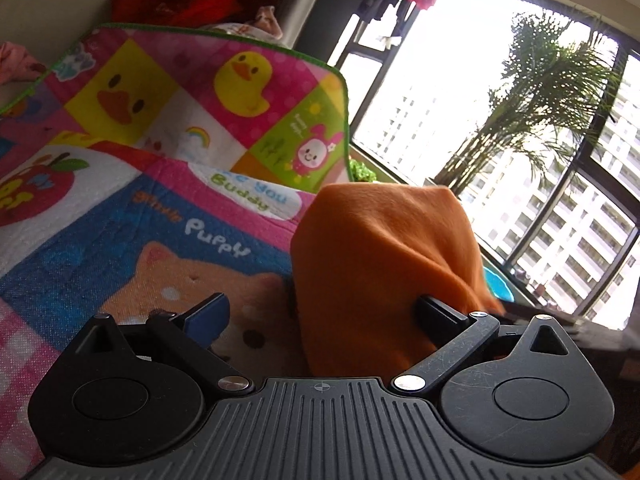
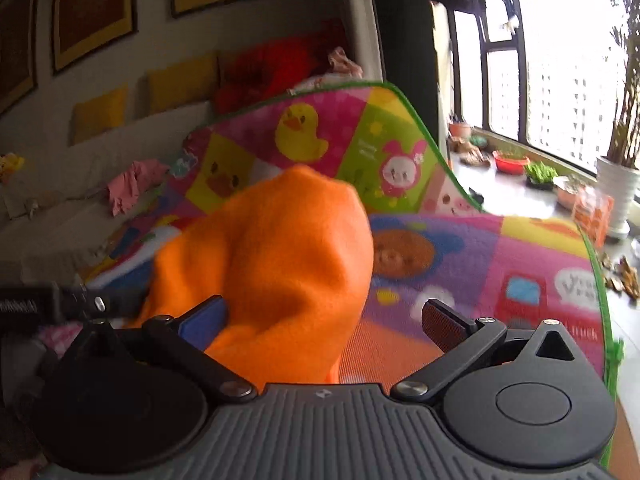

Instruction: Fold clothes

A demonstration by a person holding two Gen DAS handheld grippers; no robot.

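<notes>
Left gripper (image 1: 320, 308): fingers spread wide, orange cloth (image 1: 384, 264) bunched up between them, touching the right finger (image 1: 440, 314), clear of the blue-padded left finger (image 1: 208, 312). Right gripper (image 2: 324, 320): fingers also spread, same orange cloth (image 2: 280, 264) heaped against its left finger (image 2: 204, 320); right finger (image 2: 444, 324) free. Cloth sits above the cartoon play mat (image 1: 120, 220), window (image 1: 520, 120) far right.
</notes>
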